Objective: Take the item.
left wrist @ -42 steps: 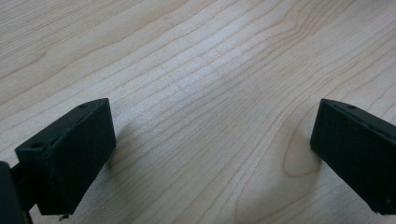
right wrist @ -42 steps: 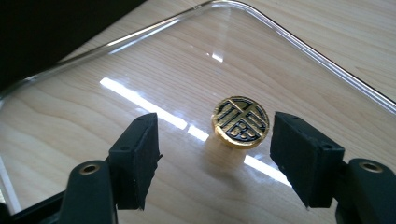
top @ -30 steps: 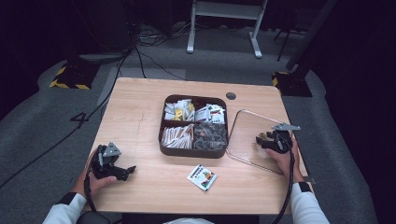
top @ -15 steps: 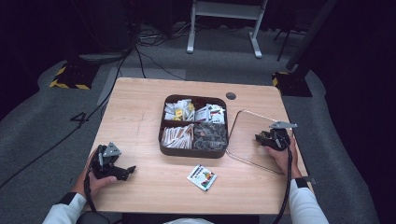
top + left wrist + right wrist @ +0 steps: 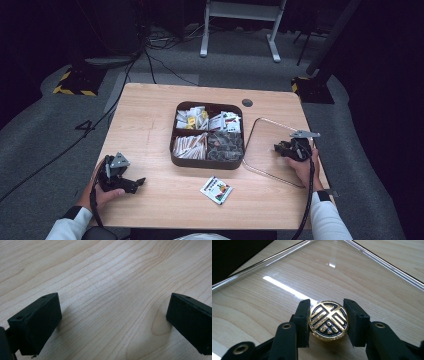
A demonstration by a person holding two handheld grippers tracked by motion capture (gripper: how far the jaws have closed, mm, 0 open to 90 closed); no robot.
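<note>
Too small to read from the high view: the print on the packet (image 5: 216,189) — and the tray's (image 5: 173,134) sachet labels.

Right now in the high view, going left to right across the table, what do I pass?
Left tongs → loose sachet → clear tray → right tongs, shut on a gold and black coin. I left out the brown divided box, since it overlaps the sachet's span.

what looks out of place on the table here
One small printed packet lies alone and askew on the bare wood, in front of the divided tray where the other packets are sorted. Otherwise nothing odd: the right gripper grips a gold-and-black round piece over the clear tray.
</note>
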